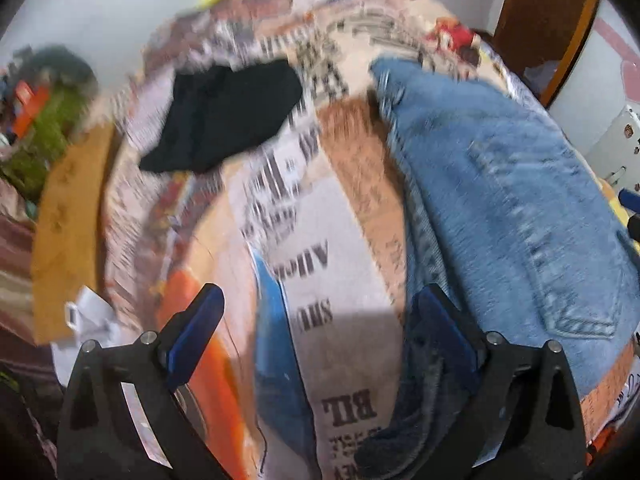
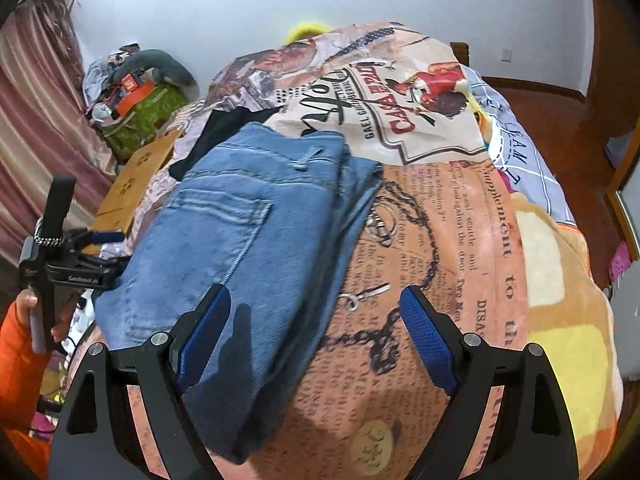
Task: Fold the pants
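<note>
Folded blue jeans [image 2: 248, 240] lie back pocket up on the printed bedspread [image 2: 440, 220]. My right gripper [image 2: 316, 308] hovers open above their near right edge, with its left finger [image 2: 208, 332] over the denim and its right finger over bare bedspread. In the blurred left wrist view the jeans [image 1: 500, 200] lie to the right. My left gripper [image 1: 320, 312] is open over the bedspread [image 1: 340, 240], its right finger [image 1: 444, 332] beside the denim's shadowed edge. The right wrist view shows the left gripper [image 2: 114, 248] at the jeans' left side, held by a hand in an orange sleeve [image 2: 20, 340].
A black garment [image 1: 224, 116] lies on the bed beyond the jeans. A brown cardboard panel [image 2: 136, 176] and a green bag [image 2: 140, 120] piled with clutter stand left of the bed. A yellow-orange blanket [image 2: 560, 320] covers the right side; a wooden door [image 1: 540, 20] is far right.
</note>
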